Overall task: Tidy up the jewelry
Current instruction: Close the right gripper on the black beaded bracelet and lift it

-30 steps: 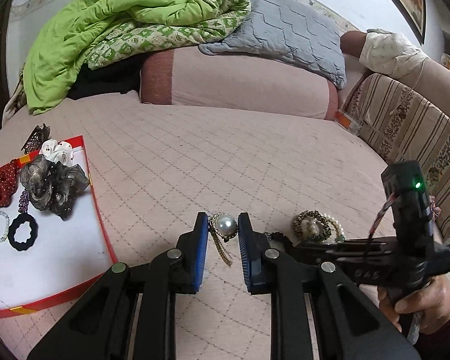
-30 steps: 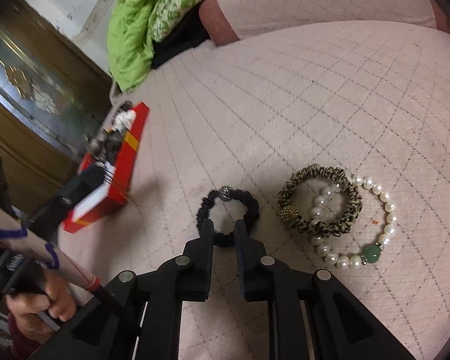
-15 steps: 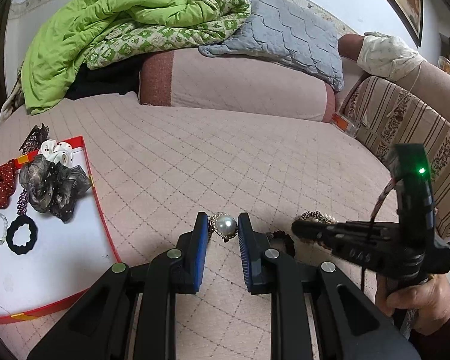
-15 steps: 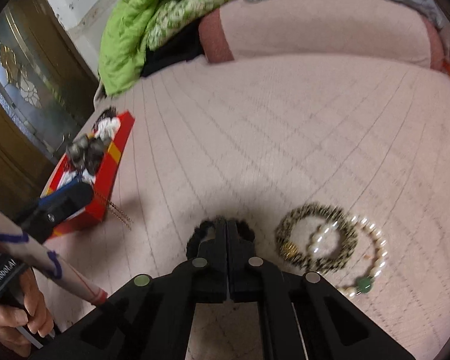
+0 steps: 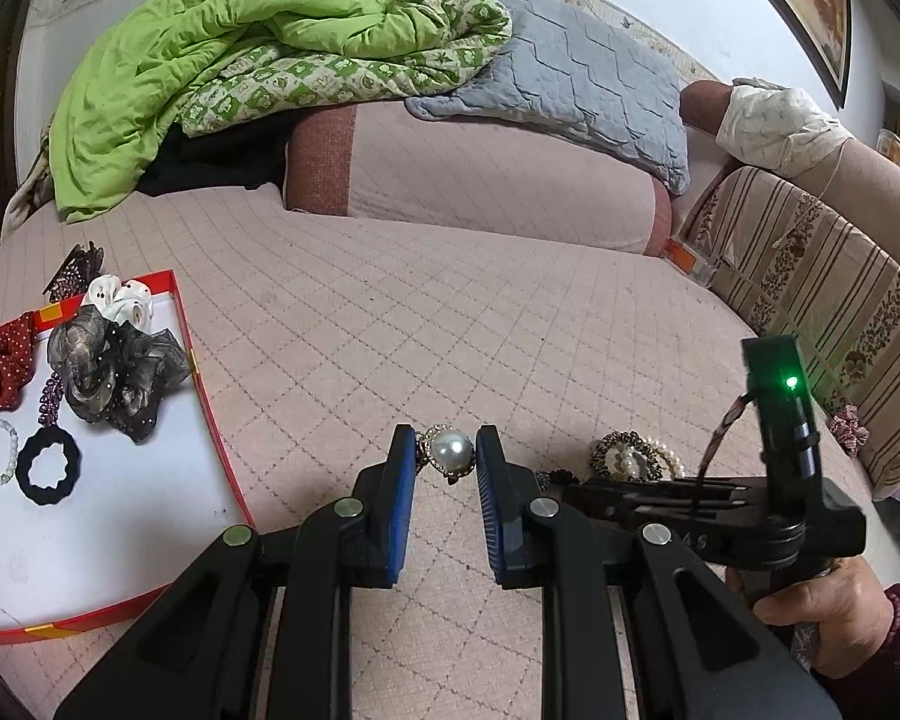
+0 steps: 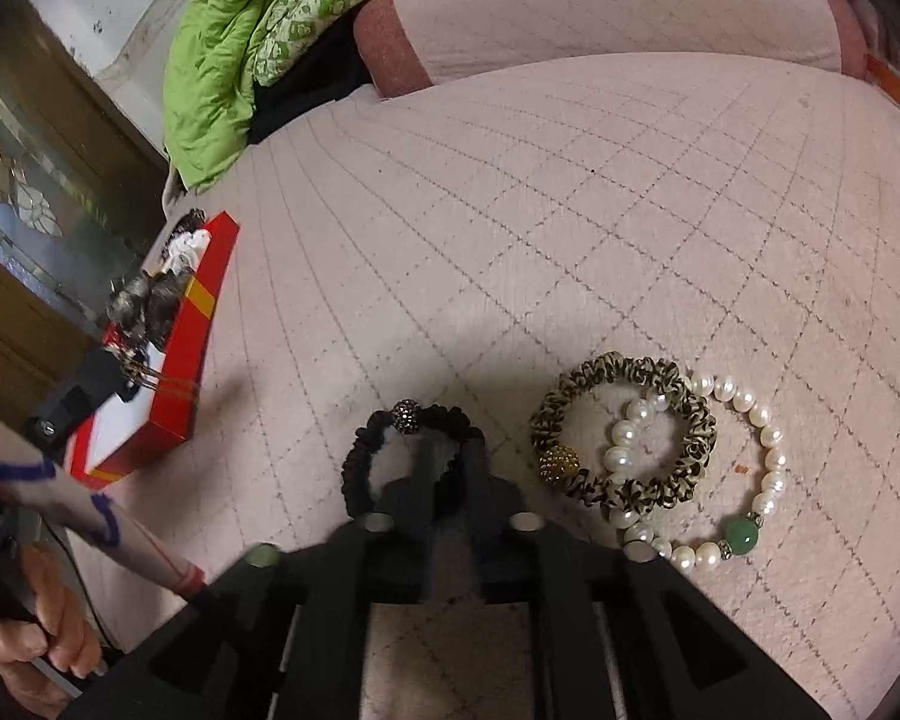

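My left gripper (image 5: 446, 457) is shut on a large pearl pendant (image 5: 448, 450) with a gold chain, held above the pink quilt right of the red-rimmed white tray (image 5: 207, 420). The tray holds scrunchies, a black hair tie and a bead bracelet. My right gripper (image 6: 453, 453) is blurred, jaws slightly apart, over the near side of a black hair tie (image 6: 411, 417) with a dark bead. To its right lie a leopard scrunchie (image 6: 624, 426) and a pearl bracelet (image 6: 750, 456) with a green bead.
A green blanket (image 5: 210, 66) and grey pillow (image 5: 570, 72) lie on a bolster at the back. A striped sofa arm (image 5: 810, 300) stands at the right. The tray also shows in the right wrist view (image 6: 177, 384), at the left.
The left gripper lifted the pearl pendant off the quilt, its chain now off the fabric. The right gripper shut near the black hair tie, then its jaws parted again and it shifted.
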A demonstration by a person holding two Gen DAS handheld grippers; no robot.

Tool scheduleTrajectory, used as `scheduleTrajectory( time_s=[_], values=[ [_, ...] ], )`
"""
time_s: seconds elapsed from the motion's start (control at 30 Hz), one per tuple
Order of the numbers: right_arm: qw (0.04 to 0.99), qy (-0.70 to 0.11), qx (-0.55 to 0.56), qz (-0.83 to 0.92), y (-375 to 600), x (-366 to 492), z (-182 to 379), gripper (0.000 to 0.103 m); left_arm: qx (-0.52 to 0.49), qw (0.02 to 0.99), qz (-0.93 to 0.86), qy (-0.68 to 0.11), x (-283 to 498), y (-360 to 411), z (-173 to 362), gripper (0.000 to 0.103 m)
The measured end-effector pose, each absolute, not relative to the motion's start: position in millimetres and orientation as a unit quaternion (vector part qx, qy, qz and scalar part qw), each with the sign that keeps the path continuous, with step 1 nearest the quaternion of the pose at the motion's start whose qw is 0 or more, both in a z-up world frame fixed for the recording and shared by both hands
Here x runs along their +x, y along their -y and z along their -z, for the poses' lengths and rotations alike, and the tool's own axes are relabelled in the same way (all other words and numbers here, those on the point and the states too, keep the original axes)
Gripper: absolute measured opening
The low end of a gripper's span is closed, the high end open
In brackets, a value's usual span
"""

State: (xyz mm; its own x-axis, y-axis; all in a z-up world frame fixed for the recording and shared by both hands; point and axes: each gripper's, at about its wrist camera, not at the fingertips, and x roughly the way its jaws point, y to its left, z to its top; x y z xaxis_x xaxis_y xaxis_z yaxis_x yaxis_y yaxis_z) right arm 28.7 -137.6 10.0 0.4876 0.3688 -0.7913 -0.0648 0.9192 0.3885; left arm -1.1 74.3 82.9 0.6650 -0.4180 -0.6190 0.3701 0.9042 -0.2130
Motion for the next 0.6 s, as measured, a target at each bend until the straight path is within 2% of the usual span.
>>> scheduleTrajectory(
  time_s=[0.33,0.5,0.6],
  values=[
    [0.857,-0.489,0.111,-0.121,128,31,-9,0.025,-0.034,0.911,0.214,-0.350,0,-77,-80,0.019],
    [0.860,-0.497,0.046,-0.107,114,33,-5,0.018,-0.029,0.912,0.212,-0.351,0,-75,-79,0.019],
    [0.864,-0.494,0.021,-0.099,111,33,-6,0.009,-0.028,0.912,0.210,-0.351,0,-74,-79,0.019]
  ],
)
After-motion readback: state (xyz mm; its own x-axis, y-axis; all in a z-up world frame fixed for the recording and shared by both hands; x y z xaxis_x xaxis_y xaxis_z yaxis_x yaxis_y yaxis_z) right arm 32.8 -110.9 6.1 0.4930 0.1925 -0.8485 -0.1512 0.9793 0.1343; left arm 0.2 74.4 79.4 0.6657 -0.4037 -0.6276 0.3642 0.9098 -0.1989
